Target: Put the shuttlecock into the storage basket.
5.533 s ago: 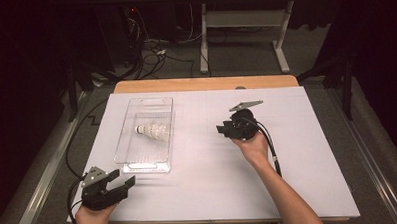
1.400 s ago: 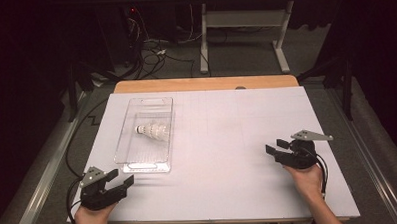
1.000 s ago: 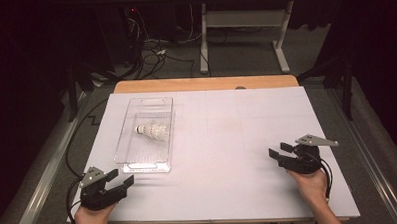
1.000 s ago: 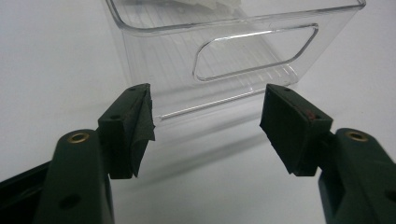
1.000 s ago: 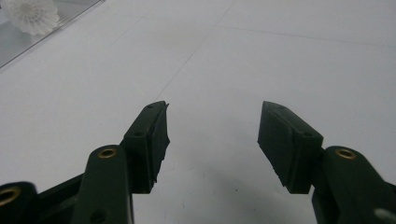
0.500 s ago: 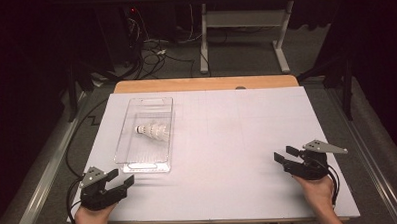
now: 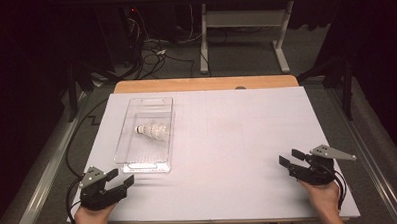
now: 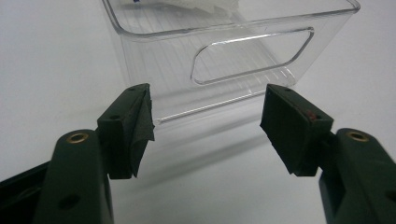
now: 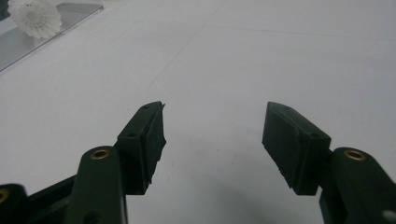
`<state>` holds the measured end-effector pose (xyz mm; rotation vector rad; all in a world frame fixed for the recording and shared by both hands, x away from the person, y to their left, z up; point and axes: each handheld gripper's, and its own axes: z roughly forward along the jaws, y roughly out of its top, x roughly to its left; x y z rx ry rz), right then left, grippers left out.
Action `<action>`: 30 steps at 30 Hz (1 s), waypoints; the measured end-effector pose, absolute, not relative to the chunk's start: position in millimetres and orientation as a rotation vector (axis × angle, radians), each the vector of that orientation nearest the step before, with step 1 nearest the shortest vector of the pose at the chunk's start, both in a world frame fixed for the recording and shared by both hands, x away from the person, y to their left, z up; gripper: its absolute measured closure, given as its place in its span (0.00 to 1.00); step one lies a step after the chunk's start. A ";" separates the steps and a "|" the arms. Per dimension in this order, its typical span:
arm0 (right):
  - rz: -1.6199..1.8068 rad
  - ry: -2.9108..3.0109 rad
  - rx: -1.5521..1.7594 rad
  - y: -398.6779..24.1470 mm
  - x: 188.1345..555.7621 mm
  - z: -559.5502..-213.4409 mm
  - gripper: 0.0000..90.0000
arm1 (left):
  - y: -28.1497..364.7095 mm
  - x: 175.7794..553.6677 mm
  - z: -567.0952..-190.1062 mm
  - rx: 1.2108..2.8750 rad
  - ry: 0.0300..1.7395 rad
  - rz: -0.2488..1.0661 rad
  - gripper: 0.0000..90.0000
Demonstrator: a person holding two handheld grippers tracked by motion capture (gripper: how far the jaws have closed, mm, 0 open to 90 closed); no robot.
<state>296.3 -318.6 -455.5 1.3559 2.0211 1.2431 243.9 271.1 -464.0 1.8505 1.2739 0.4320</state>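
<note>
Your clear rectangular plastic bin (image 7: 130, 153) lies on the white table sheet (image 7: 227, 141), at its left side. Inside it lies the small white feathered shuttlecock (image 7: 153, 130), on its side. Your left gripper (image 7: 120, 179) stands open just before the bin. Your right gripper (image 7: 288, 158) is empty, well apart, its jaws just opening wider.

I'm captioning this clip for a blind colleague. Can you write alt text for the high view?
A white shuttlecock lies inside a clear plastic bin on a white table. Two hand-held grippers rest at the near corners, jaws open and empty: left gripper, right gripper.
</note>
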 end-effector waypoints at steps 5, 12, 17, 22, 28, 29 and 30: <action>1.248 2.017 1.354 -322.0 292.4 -457.1 0.42 | 271.5 243.9 -464.1 1.842 1.274 0.434 0.38; 1.255 2.006 1.353 -328.3 286.4 -459.0 0.40 | 272.3 243.9 -464.1 1.836 1.274 0.433 0.38; 1.264 1.993 1.350 -332.8 282.6 -459.8 0.39 | 272.8 243.8 -464.0 1.832 1.274 0.430 0.38; 1.270 1.982 1.355 -336.2 279.9 -460.3 0.39 | 273.2 243.2 -463.7 1.827 1.273 0.432 0.38; 1.270 1.979 1.360 -337.8 279.9 -461.6 0.38 | 274.2 243.0 -463.6 1.820 1.276 0.435 0.38; 1.271 1.978 1.363 -337.6 280.0 -461.8 0.38 | 274.3 242.8 -463.5 1.821 1.274 0.436 0.38; 1.272 1.976 1.367 -337.8 280.3 -462.1 0.38 | 274.5 242.8 -463.6 1.822 1.273 0.435 0.38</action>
